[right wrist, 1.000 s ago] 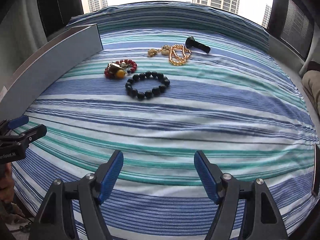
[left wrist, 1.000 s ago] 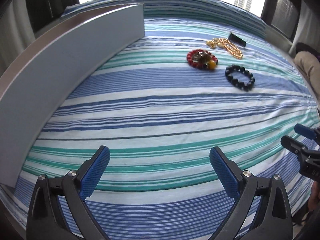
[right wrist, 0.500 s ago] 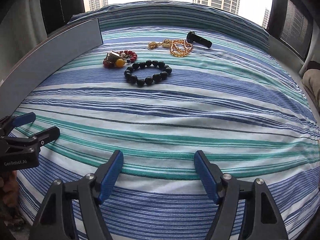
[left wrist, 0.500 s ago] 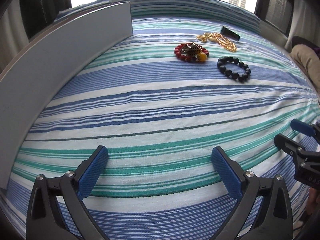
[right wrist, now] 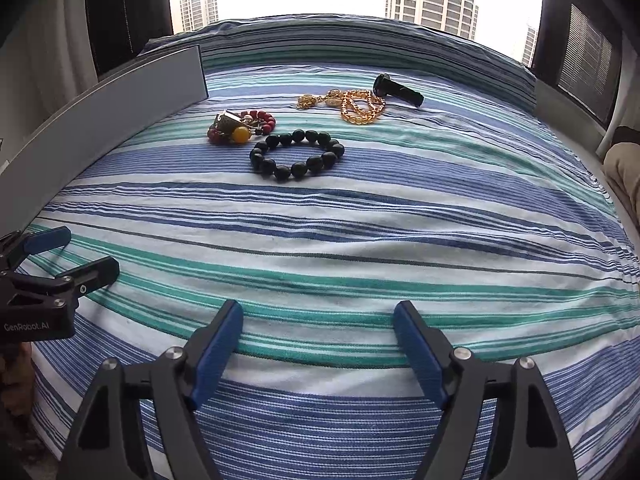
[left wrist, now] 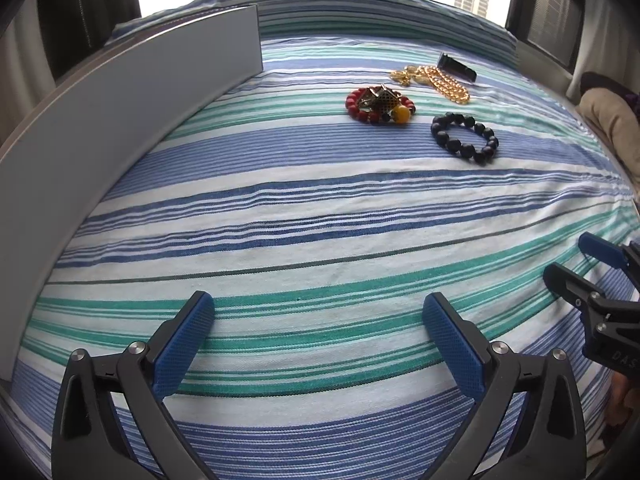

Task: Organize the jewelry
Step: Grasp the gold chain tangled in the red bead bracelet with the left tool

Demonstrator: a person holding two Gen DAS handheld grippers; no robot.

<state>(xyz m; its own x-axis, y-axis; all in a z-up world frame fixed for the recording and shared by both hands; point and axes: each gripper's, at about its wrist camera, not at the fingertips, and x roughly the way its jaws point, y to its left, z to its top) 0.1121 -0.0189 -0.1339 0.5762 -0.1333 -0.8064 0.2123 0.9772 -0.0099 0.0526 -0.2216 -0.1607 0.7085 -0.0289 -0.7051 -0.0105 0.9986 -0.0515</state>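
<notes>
A black bead bracelet (right wrist: 297, 155) lies on the striped cloth; it also shows in the left wrist view (left wrist: 465, 137). Left of it lies a red bead bracelet (right wrist: 241, 126) with an amber bead and metal charm, also in the left wrist view (left wrist: 379, 104). Behind them lie a gold chain (right wrist: 352, 105) (left wrist: 436, 82) and a black tube-like object (right wrist: 397, 89) (left wrist: 457, 68). My left gripper (left wrist: 319, 334) is open and empty, low over the near cloth. My right gripper (right wrist: 318, 344) is open and empty too, well short of the jewelry.
A long grey panel (left wrist: 120, 120) stands upright along the left side of the striped surface (right wrist: 360, 220). A window with tower blocks lies beyond the far edge. A person's beige-clad leg (left wrist: 612, 120) is at the right edge.
Both grippers have moved forward a little toward the jewelry, which now looks slightly nearer. Both stay open and empty.
</notes>
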